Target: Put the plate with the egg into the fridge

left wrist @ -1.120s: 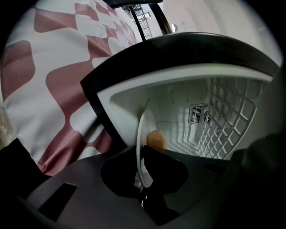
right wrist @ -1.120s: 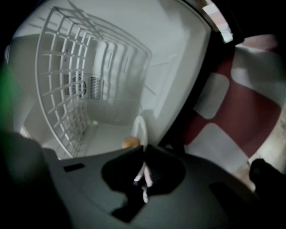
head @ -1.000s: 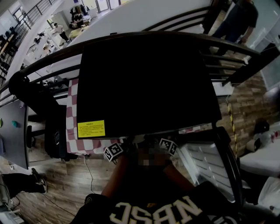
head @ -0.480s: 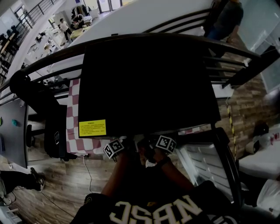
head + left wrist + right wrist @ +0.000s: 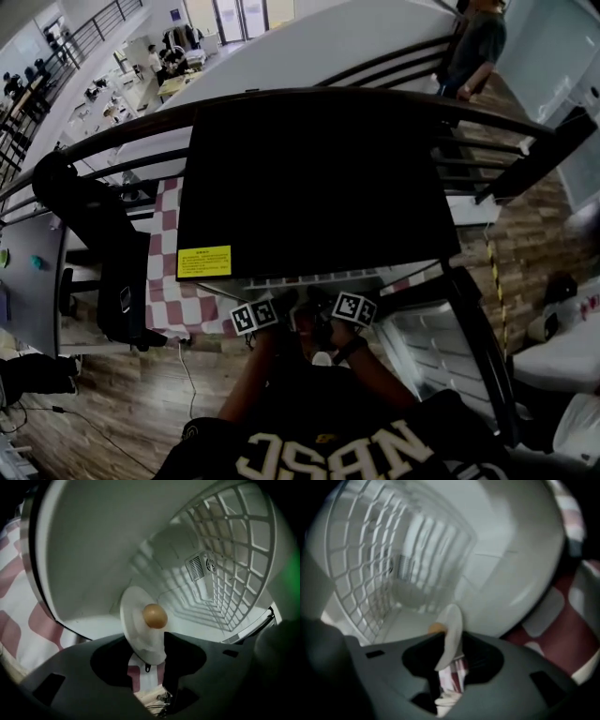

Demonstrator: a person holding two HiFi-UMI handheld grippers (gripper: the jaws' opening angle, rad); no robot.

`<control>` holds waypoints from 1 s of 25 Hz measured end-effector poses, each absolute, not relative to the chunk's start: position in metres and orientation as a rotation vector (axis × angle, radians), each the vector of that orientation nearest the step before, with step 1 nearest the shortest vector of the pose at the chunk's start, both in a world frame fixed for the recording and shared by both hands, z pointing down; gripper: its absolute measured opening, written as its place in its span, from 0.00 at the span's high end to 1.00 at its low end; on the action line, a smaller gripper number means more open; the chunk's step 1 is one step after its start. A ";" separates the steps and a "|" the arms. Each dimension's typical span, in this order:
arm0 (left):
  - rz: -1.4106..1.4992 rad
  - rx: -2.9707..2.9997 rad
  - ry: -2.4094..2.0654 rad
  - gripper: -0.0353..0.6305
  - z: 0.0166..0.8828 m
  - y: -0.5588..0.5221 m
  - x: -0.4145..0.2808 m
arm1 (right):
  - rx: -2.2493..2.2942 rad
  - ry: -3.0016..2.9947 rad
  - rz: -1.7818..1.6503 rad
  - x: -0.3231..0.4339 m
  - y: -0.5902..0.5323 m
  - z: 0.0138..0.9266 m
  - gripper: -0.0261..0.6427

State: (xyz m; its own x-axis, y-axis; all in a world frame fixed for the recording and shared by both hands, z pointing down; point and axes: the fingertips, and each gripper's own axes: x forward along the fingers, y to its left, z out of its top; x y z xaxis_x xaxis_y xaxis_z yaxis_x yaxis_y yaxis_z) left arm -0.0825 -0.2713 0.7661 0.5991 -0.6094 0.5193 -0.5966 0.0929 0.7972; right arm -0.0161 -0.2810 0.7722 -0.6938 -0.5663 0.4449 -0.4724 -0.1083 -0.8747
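Just inside the fridge's open mouth is the round white plate, a smooth brown egg on it. Its rim stands between both claws. Left claw and right claw have just been opening, and their jaws are now slack off the rim. Smooth white walls crowd round, with a wire-grid shelf alongside. Red-and-white checked bench cloth lies outside.

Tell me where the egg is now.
Left gripper view, centre: the egg sits on the white plate at the mouth of the fridge, wire grid to its right.
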 end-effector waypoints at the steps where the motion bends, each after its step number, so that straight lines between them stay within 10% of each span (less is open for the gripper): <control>1: -0.004 1.578 -1.031 0.60 0.765 -0.269 -0.080 | -1.222 2.116 -1.926 -0.017 -0.280 0.771 0.77; 5: 0.115 1.695 -1.003 0.48 0.759 -0.258 -0.067 | -1.273 2.239 -1.850 -0.018 -0.277 0.764 0.63; 25: 0.336 1.787 -1.111 0.47 0.776 -0.204 -0.086 | -1.215 2.352 -1.801 -0.008 -0.228 0.764 0.63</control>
State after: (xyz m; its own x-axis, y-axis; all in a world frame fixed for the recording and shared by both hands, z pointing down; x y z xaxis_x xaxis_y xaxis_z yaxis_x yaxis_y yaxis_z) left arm -0.0857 -0.2035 0.7762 0.5455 -0.5363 0.6441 -0.8032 -0.1150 0.5845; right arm -0.0075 -0.2279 0.7642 -0.7106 -0.5230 0.4707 -0.5909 0.0804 -0.8028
